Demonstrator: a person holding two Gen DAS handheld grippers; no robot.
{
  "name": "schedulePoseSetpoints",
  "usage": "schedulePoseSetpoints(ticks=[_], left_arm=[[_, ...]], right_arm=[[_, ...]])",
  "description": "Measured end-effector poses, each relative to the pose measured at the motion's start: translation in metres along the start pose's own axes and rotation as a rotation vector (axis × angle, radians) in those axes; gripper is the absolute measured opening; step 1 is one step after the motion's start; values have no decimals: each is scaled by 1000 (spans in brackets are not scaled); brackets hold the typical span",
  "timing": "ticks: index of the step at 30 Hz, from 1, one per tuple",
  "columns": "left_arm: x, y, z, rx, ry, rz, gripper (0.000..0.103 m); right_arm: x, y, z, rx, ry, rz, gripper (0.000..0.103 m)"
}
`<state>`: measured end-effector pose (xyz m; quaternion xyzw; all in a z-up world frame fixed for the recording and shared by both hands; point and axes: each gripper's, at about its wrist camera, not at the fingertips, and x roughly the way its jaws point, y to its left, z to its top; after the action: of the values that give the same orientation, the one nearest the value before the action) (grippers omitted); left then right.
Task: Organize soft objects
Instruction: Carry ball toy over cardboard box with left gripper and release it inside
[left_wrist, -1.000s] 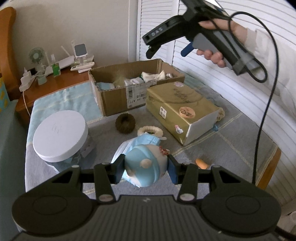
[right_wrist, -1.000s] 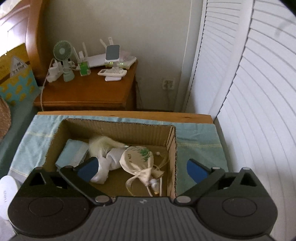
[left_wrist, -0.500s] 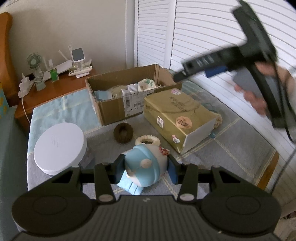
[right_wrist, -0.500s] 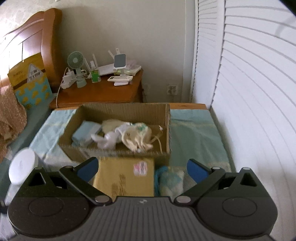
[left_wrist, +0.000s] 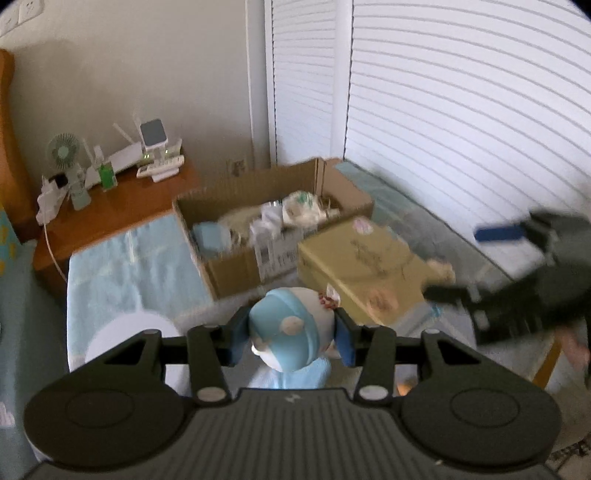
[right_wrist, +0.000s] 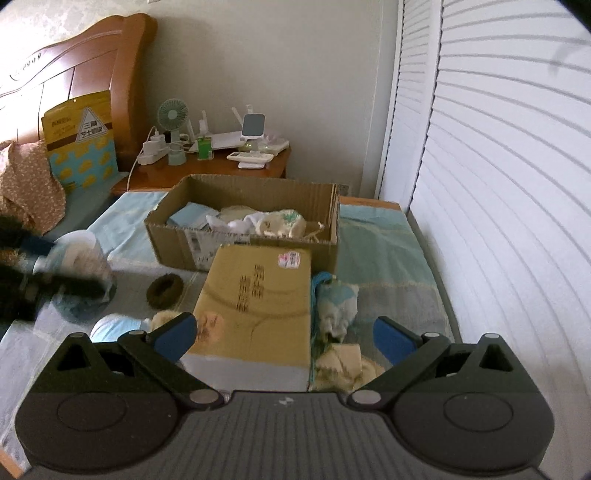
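My left gripper (left_wrist: 291, 338) is shut on a blue and white plush toy (left_wrist: 290, 338) and holds it above the bed, in front of the open cardboard box (left_wrist: 236, 264). The box (right_wrist: 173, 236) holds several soft items, among them a white cloth pouch (right_wrist: 284, 223). My right gripper (right_wrist: 284, 336) is open and empty, low over a closed tan carton (right_wrist: 255, 295). A pale blue and cream soft toy (right_wrist: 336, 306) lies right of the carton. A brown furry ring (right_wrist: 164, 291) lies on the bed.
A white-lidded jar (right_wrist: 79, 258) stands at the bed's left. A wooden nightstand (right_wrist: 210, 166) with a fan and gadgets stands behind the box. White louvred doors (right_wrist: 498, 184) run along the right. A wooden headboard (right_wrist: 74, 85) is at far left.
My left gripper has lifted the plush toy off the bed toward the box. My right gripper has pulled back from over the box and dropped low beside the tan carton.
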<state>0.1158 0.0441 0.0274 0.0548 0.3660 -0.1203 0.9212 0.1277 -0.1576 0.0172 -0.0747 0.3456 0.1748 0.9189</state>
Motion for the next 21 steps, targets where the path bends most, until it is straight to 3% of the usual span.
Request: schedulePoseSetpoints(ticks=[12,21], left_arm=[[66,26,87,2,-34,47,47],[123,46,121,-56,1,80,51]], right_arm=[[-11,-12,-7,37,-23,20,103],[-7,-19,-12,27,-4,8,103]])
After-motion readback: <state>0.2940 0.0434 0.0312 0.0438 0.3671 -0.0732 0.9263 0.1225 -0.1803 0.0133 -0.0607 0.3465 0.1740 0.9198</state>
